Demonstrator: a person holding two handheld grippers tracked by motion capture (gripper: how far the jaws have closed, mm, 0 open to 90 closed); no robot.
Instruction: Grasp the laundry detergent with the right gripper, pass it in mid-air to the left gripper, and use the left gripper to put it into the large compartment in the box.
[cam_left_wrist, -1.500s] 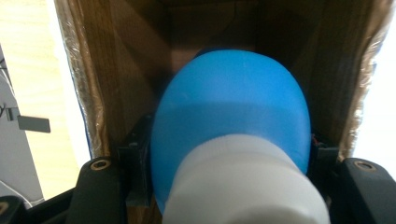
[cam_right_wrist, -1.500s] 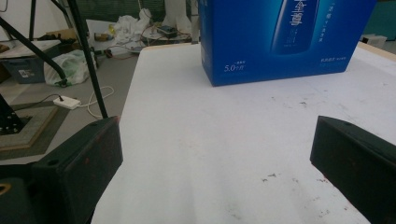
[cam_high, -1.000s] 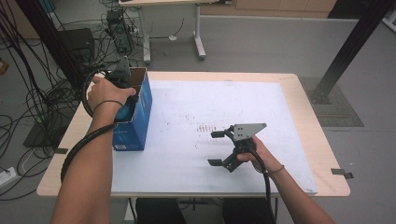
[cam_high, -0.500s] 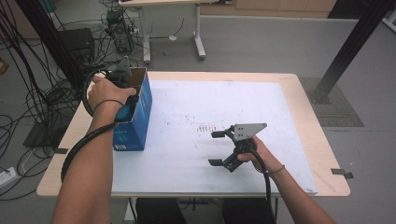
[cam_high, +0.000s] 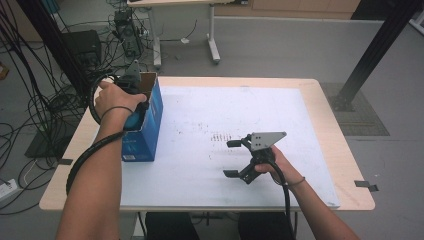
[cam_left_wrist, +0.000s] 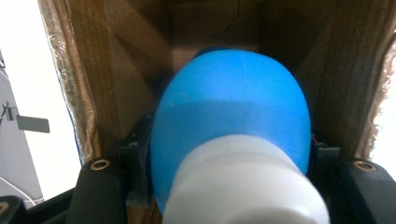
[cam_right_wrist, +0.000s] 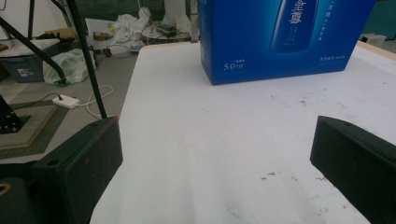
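Nothing visibly changed across the high views: the left gripper (cam_high: 131, 92) kept its clamp on the blue bottle (cam_left_wrist: 231, 116) inside the blue box (cam_high: 145, 131) at the table's left edge, and the right gripper (cam_high: 235, 158) stayed gaping.

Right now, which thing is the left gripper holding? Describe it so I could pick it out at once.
Start at the blue box standing open-topped on the table's left edge. The left gripper reaches into its brown cardboard interior, jaws closed on a bottle. It is rounded, bright blue with a white cap, the only thing seen inside.
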